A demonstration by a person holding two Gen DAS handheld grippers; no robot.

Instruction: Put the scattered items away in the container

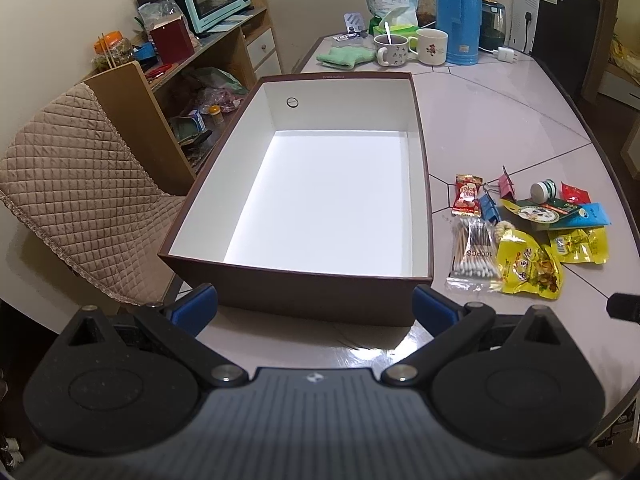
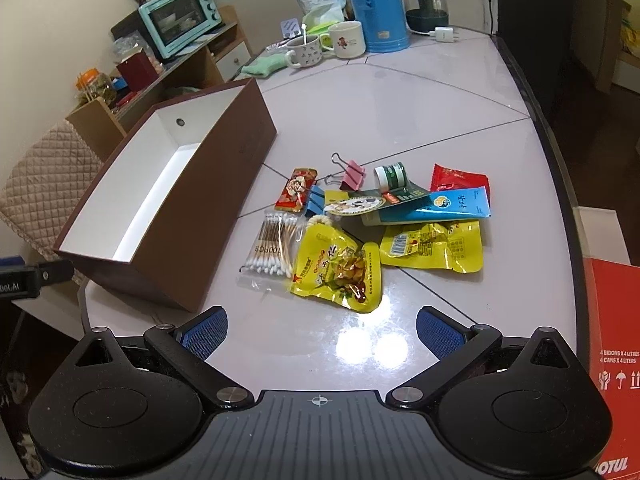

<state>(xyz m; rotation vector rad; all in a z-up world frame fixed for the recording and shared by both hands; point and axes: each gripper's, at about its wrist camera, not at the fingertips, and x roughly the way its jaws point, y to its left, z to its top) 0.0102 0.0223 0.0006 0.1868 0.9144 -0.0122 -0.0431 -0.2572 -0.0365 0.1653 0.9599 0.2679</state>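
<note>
I see both the left gripper (image 1: 314,308) and right gripper (image 2: 322,330) released, box (image 1: 296,300) empty, snacks (image 2: 340,272) beside it.

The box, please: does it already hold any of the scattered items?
No, the box shows only its bare white floor in the left wrist view.

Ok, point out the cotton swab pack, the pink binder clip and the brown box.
cotton swab pack (image 2: 275,249), right wrist view, on the middle of the bundled sticks.
pink binder clip (image 2: 353,176), right wrist view, on the pink body.
brown box (image 1: 296,300), left wrist view, on the near outer wall.
</note>
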